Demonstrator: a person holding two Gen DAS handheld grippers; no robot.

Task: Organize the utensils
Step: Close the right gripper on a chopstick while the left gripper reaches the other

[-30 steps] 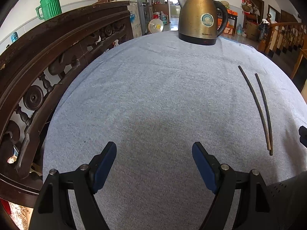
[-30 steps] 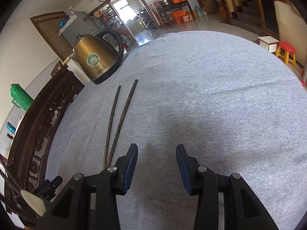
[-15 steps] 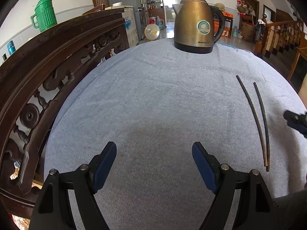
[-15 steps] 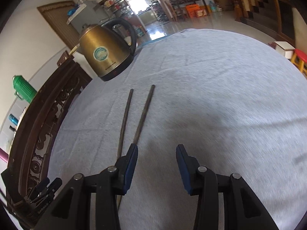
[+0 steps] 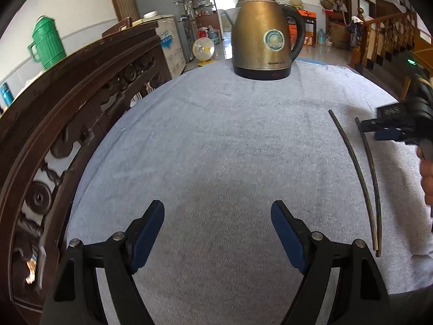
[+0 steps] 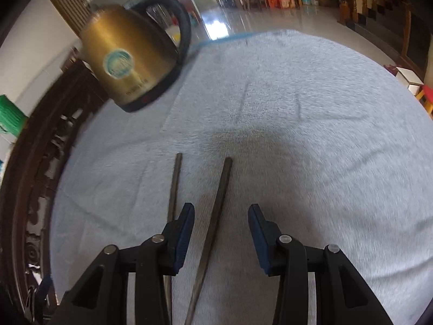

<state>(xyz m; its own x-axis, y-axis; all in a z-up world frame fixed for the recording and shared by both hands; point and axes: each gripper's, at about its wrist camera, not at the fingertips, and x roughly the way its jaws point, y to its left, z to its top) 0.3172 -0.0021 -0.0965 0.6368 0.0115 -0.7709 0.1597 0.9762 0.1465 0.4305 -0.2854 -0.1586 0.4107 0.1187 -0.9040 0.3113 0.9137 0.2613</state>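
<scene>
My right gripper (image 6: 221, 227) jaws hang parted over one chopstick (image 6: 213, 230), gripping nothing. It looks thin, stiff and slippery, so I'd pinch mid-length. The left gripper (image 5: 217, 228) is released.

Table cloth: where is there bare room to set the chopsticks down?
The cloth is bare between the kettle and the left tongs, and rightward beyond the chopsticks. It is crowded only at the chopsticks, where the right tongs hover open.

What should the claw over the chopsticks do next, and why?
Probably lower the right claw and close it on the chopstick between its fingers. Its jaws are open and not touching it yet. The other chopstick lies outside the left finger, so only one would be caught.
</scene>
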